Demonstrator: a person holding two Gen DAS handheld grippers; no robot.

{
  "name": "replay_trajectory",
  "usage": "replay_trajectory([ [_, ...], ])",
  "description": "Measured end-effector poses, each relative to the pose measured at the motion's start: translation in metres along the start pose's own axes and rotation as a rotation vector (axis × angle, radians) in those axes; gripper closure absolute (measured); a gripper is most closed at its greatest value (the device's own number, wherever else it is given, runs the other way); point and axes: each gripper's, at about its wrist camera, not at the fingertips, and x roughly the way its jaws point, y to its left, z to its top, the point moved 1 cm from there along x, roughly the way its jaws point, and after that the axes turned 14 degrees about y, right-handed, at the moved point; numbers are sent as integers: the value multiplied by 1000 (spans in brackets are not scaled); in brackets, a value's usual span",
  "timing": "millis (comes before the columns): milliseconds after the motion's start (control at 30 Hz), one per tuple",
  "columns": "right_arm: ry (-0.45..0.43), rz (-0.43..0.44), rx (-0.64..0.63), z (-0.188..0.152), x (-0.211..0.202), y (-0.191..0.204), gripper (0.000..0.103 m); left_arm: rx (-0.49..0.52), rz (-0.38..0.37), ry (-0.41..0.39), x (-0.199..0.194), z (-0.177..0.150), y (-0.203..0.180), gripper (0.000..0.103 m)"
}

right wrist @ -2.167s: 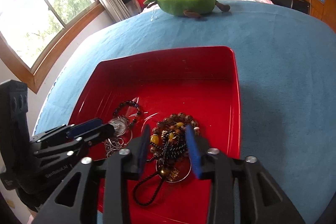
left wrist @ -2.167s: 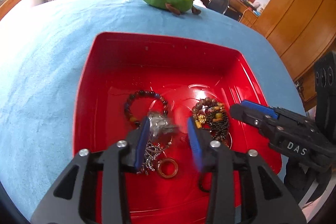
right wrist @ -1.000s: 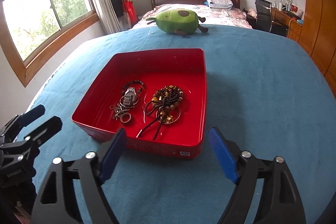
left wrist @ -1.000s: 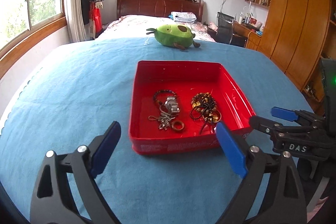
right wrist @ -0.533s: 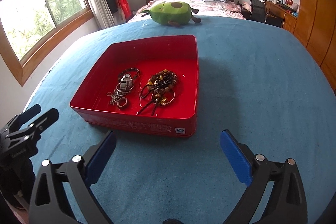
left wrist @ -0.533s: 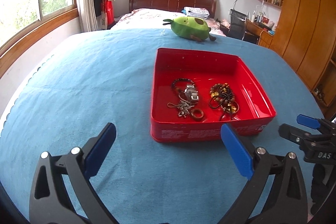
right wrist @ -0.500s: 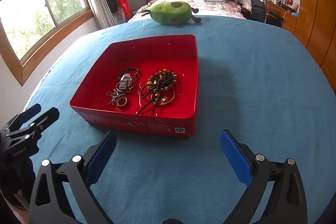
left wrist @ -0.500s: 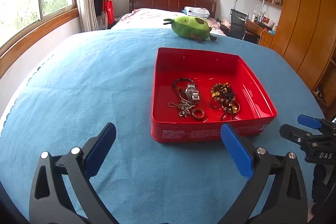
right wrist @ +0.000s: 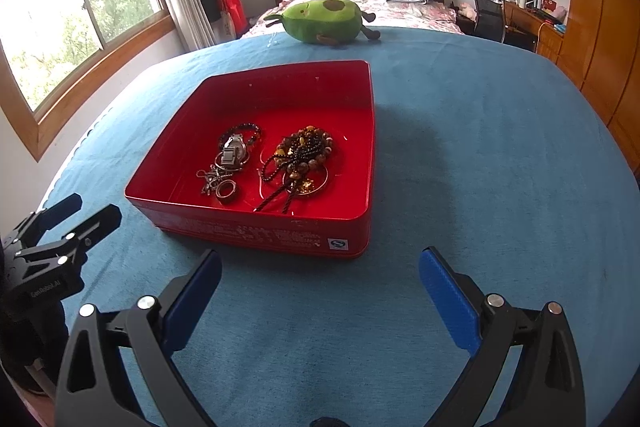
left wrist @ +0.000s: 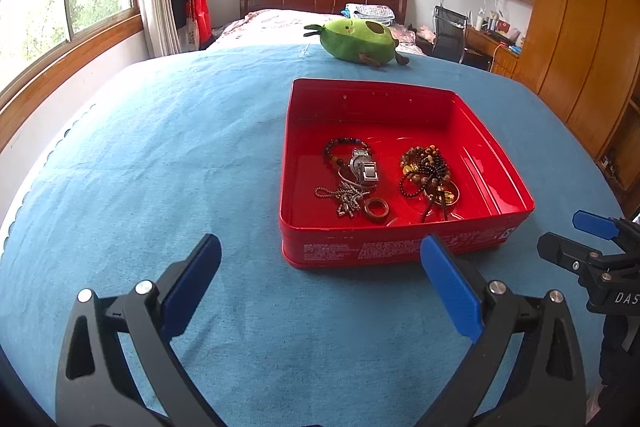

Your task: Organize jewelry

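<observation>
Holding both my left gripper point(left wrist: 320, 281) and right gripper point(right wrist: 320, 285) with jaws spread wide and empty short of the red metal tin's point(left wrist: 400, 247) near edge, I judge the tangled bead and chain jewelry point(left wrist: 384, 179) inside already gathered.

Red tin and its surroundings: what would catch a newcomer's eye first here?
The red tin sits mid-way on the blue cloth, holding two jewelry heaps: a silver watch pile on its left, brown beads on its right. Behind it lies a green avocado plush; both open grippers hang empty in front.
</observation>
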Motion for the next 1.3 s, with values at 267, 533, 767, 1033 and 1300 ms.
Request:
replay_trajectory([
  [267, 0, -5, 2, 0, 0, -1, 4, 8, 1, 1, 2, 0, -2, 4],
  [533, 3, -9, 7, 1, 4, -3, 4, 10, 2, 9, 4, 0, -3, 4],
  [767, 7, -12, 9, 2, 6, -5, 4, 11, -3, 12, 5, 1, -3, 4],
  [1033, 7, -13, 9, 2, 7, -5, 4, 12, -2, 15, 5, 1, -3, 4],
  [1300, 8, -13, 10, 2, 7, -5, 4, 16, -1, 24, 7, 1, -3, 4],
])
